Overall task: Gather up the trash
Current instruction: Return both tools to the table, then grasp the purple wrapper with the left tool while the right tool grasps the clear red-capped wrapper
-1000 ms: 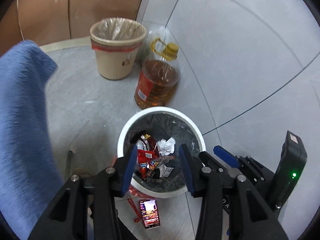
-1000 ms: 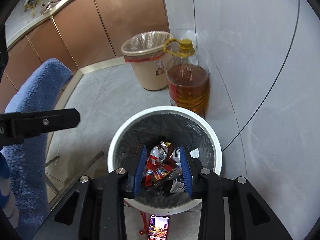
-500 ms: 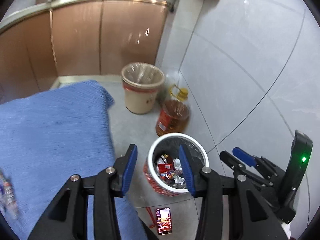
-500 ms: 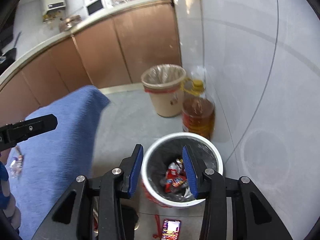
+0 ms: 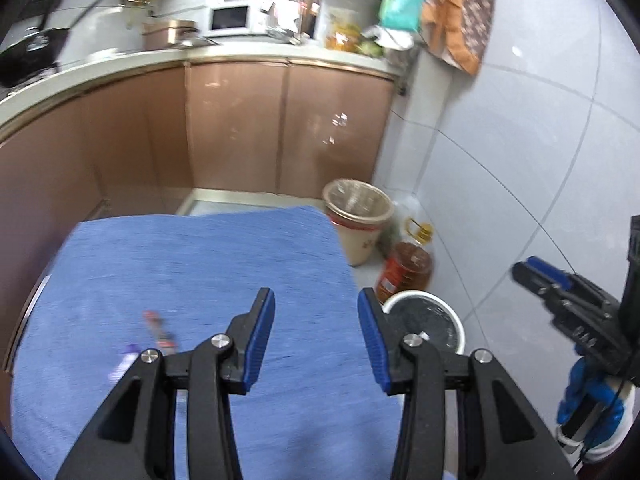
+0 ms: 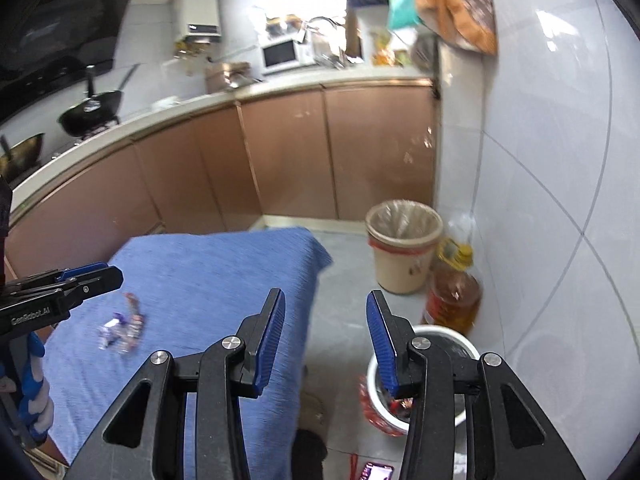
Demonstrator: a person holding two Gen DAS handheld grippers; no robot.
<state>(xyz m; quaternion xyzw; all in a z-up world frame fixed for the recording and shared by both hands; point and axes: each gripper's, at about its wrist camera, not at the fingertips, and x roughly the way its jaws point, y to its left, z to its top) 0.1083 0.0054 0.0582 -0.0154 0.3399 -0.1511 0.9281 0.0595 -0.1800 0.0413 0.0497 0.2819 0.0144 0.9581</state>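
Some of the trash was already in the white bin (image 6: 460,344) on the floor, where red wrappers showed inside it past the right hand-held gripper (image 6: 326,338). A few wrappers (image 6: 122,326) were left on the blue cloth (image 6: 208,280) covering the tabletop, lying together near its left side, so I judged the job partly done, with at least one more pickup to go. The right hand-held gripper was spread with nothing between its blue pads, and the left hand-held gripper (image 5: 316,338) was likewise parted and empty, held above the cloth with the wrappers (image 5: 158,330) just to its left. It was a small kitchen: brown cabinets (image 5: 240,128) under a pale counter with a microwave (image 5: 234,20) and pans, grey tiled walls, a second beige bin (image 6: 404,248) lined with a bag by the corner, and a big oil bottle (image 6: 454,288) between the two bins. A phone (image 6: 376,472) lay on the floor tiles.
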